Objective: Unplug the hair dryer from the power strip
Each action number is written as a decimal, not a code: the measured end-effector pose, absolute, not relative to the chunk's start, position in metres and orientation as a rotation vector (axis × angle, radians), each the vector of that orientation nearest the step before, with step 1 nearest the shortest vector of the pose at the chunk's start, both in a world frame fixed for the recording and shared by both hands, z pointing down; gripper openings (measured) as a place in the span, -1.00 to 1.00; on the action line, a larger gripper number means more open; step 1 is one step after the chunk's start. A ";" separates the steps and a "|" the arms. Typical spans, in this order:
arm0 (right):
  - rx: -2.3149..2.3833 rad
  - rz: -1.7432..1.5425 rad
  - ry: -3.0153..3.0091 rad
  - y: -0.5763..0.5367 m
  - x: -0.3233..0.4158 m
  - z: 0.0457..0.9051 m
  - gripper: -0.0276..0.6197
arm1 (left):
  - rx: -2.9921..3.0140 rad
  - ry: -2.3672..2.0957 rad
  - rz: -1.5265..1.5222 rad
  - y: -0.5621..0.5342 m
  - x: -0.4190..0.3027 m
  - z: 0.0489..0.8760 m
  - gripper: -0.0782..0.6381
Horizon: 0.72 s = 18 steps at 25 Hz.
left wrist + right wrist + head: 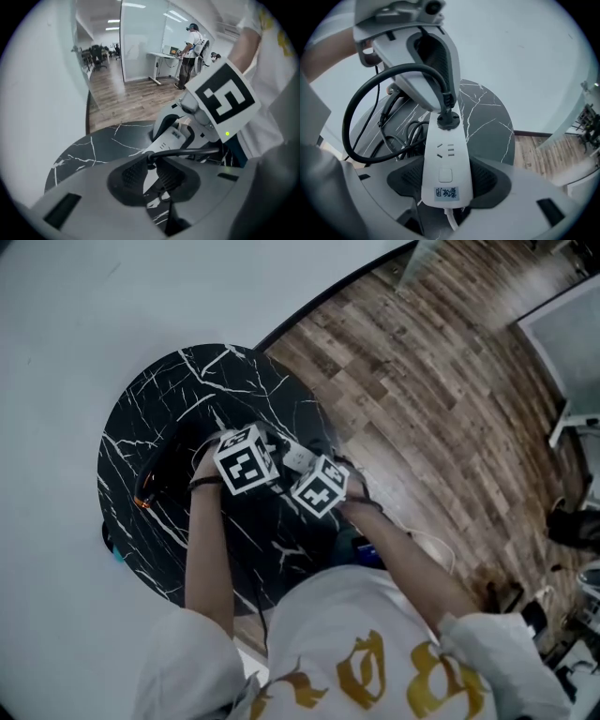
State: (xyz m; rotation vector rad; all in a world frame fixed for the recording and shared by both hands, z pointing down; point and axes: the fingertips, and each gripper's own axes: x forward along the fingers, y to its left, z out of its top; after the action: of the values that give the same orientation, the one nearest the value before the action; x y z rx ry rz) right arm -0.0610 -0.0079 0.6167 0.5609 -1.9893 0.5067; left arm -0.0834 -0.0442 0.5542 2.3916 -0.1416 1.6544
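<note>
Wood floor [450, 381] and a white wall [75, 315] border the round black marble worktop [141, 418]. Far bg in the left gripper view has a person [190, 47] at a desk, too small for detail. The white power strip [445, 154] lies on the worktop. The right gripper [446, 177] is clamped across the strip's switch end, pads on both long sides; the strip's own lead drops out of sight under the jaws. The black plug [449, 120] sits flush in the strip's far socket. The left gripper [447, 97] stands over it, jaws nearly together, pinching the ribbed neck just above the plug. Its own view shows only the cord [192, 152] ending btw the pads, plug hidden. The cord loops off beside the strip into a tangle. In the head view a dark shape [164, 465] w/ an orange glint lies beyond the strip, too dim to identify, and the marker cubes cover both gripper tips.
</note>
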 end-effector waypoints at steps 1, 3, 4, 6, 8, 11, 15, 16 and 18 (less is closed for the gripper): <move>0.554 0.496 -1.986 -0.008 -0.062 0.616 -0.07 | 2.405 -0.180 1.643 -0.043 -0.086 0.555 -0.62; 0.539 0.475 -1.980 -0.009 -0.063 0.616 -0.07 | 2.356 -0.150 1.611 -0.045 -0.088 0.554 -0.62; 0.534 0.470 -1.977 -0.009 -0.063 0.616 -0.07 | 2.308 -0.097 1.604 -0.048 -0.087 0.552 -0.61; 0.534 0.481 -1.969 -0.008 -0.063 0.617 -0.07 | 2.227 0.023 1.622 -0.053 -0.084 0.551 -0.61; 0.542 0.511 -1.963 -0.008 -0.063 0.618 -0.07 | 2.233 0.090 1.681 -0.056 -0.081 0.551 -0.62; 0.551 0.529 -1.960 -0.008 -0.063 0.617 -0.07 | 2.340 0.008 1.727 -0.047 -0.081 0.552 -0.62; 0.551 0.517 -1.968 -0.009 -0.063 0.616 -0.07 | 2.361 -0.106 1.774 -0.039 -0.095 0.546 -0.63; 0.552 0.516 -1.968 -0.009 -0.063 0.616 -0.07 | 2.350 -0.081 1.782 -0.040 -0.097 0.543 -0.63; 0.557 0.517 -1.969 -0.009 -0.063 0.616 -0.07 | 2.331 -0.051 1.784 -0.043 -0.101 0.543 -0.63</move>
State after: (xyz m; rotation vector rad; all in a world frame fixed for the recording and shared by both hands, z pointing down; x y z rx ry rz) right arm -0.0626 -0.0092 0.6165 0.5571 -1.9686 0.5172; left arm -0.1015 -0.0432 0.5425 2.3314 -0.0507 1.7841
